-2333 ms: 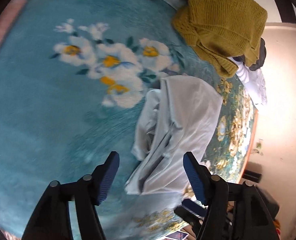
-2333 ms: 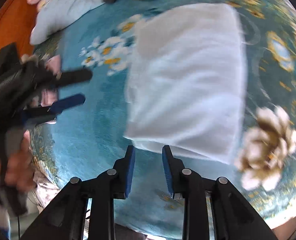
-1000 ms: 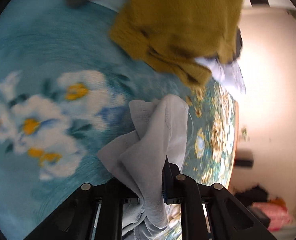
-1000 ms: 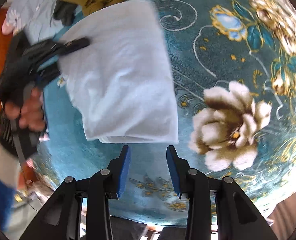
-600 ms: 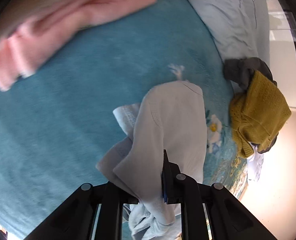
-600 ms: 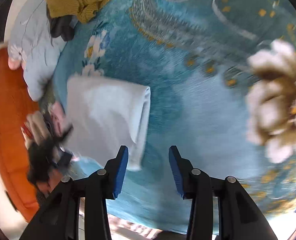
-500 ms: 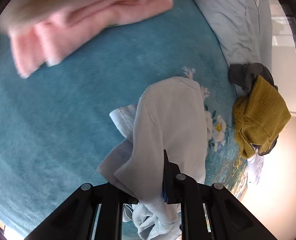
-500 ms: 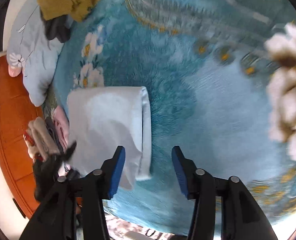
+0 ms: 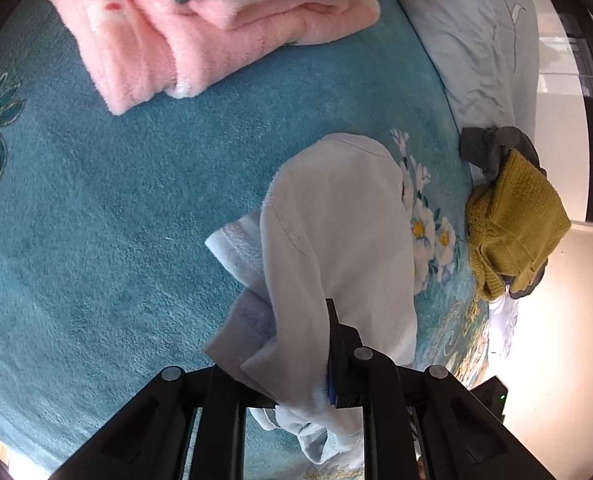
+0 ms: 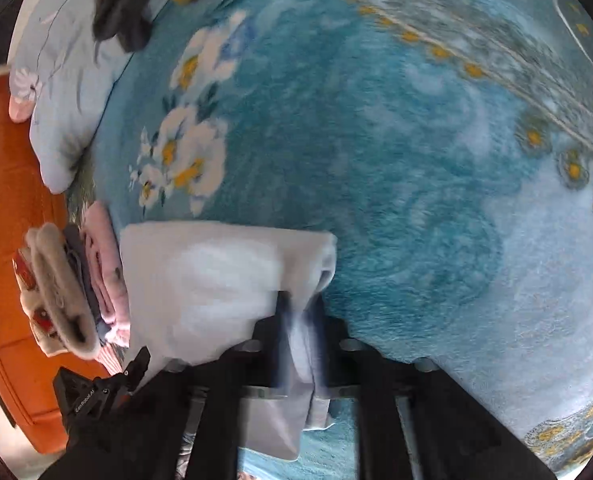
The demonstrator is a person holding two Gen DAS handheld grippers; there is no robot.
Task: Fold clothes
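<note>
surface: teal floral blanket (image 9: 96, 220) | left tongs (image 9: 296, 360), right tongs (image 10: 300, 320) both clamp pale garment (image 9: 336, 220) | right view blurred, likely just closed

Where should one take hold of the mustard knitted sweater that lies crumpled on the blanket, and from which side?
Judging from the left wrist view, grip the ribbed hem bunched at the lower edge of the mustard sweater, coming from the teal blanket side. That thick fold sticks out toward open blanket, while a dark grey garment crowds its far side.
</note>
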